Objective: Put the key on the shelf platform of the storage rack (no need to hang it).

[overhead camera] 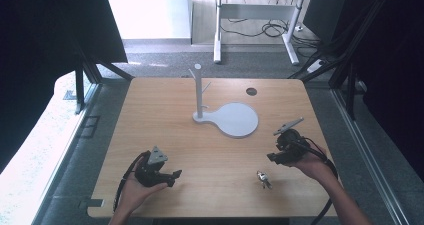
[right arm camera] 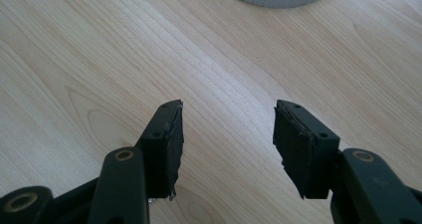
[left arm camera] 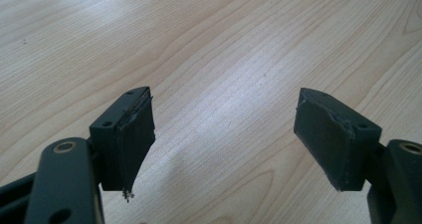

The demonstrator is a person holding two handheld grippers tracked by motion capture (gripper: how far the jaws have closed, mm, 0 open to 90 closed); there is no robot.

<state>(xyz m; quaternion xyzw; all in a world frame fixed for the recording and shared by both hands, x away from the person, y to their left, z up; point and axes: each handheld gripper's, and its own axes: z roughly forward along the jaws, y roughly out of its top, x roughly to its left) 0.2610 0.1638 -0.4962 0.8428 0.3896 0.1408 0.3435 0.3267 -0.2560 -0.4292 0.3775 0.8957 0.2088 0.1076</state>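
Both grippers, left point(left arm camera: 224, 134) & right point(right arm camera: 226, 144), spread, empty; high view adds keys point(overhead camera: 263, 179) nr right hand point(overhead camera: 312, 165)

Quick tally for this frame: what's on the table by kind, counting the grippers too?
Grippers: 2, left gripper and right gripper, both open and holding nothing
White stand with pegs and a round base: 1, the stand
Small metal item, looks like keys: 1, the keys
Total: 4
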